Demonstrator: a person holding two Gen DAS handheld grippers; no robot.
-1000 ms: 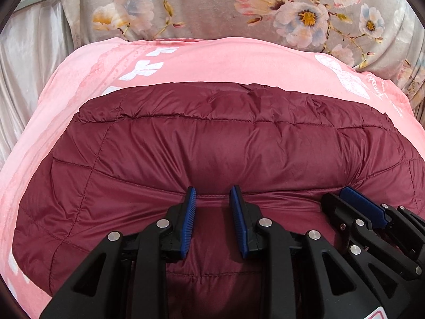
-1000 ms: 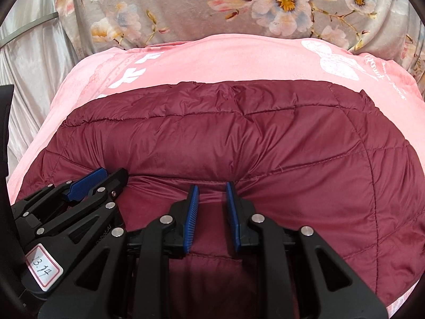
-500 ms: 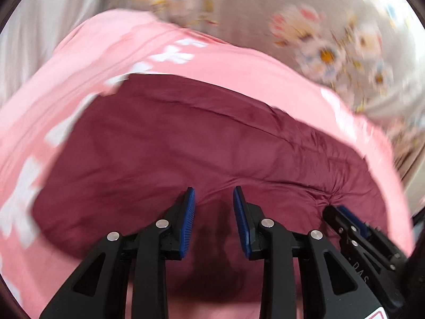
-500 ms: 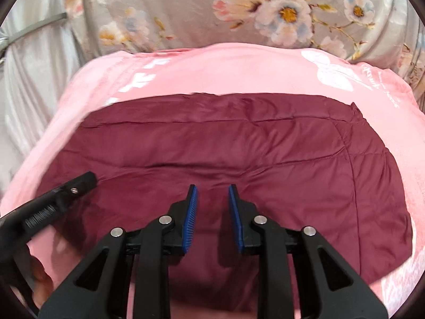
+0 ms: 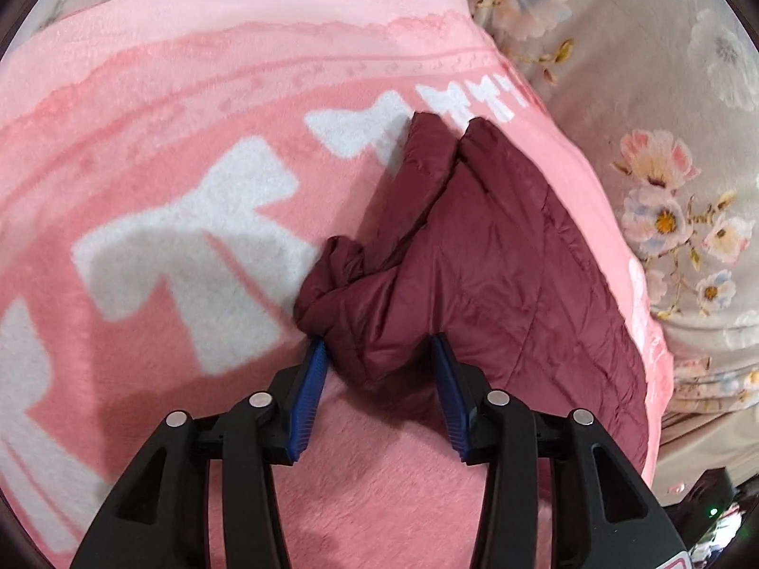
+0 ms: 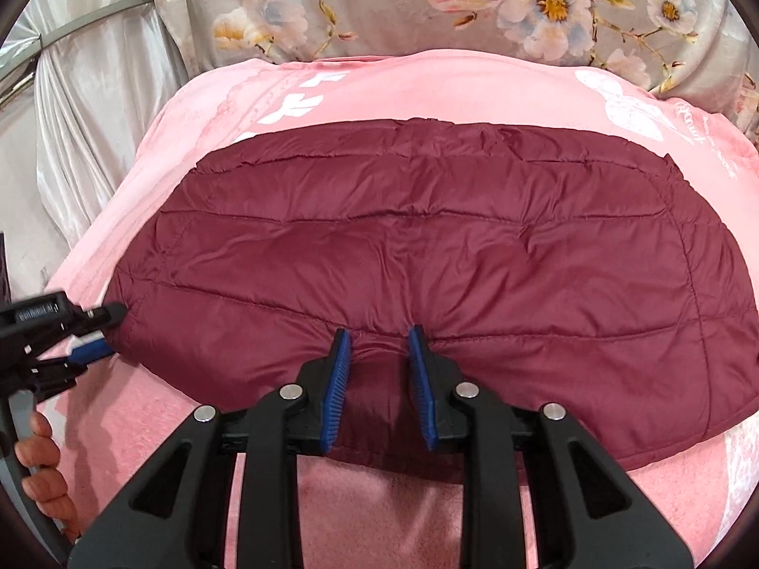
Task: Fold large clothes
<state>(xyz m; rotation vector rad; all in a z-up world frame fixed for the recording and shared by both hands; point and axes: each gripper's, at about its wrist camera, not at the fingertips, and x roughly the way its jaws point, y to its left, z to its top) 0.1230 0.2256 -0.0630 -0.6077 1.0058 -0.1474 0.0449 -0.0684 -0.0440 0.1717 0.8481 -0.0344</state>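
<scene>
A: Left wrist view?
B: The left gripper (image 5: 379, 355) has its jaws opening, a bunched corner of the maroon quilted jacket (image 5: 498, 275) between them, on the pink blanket (image 5: 189, 95).
A: Right wrist view?
B: The right gripper (image 6: 379, 351) is narrow, pinching a fold at the jacket's (image 6: 427, 237) near edge; the left gripper (image 6: 95, 332) sits at the jacket's left corner.

Support is a bed covered by a grey floral sheet (image 6: 379, 4). On the sheet: pink fleece blanket (image 6: 427, 85) with white bow prints (image 5: 189, 227), spread flat. On the blanket: maroon quilted jacket (image 6: 427, 246), folded flat, left corner bunched. Silvery fabric (image 6: 95, 118) at far left, probably a curtain.
</scene>
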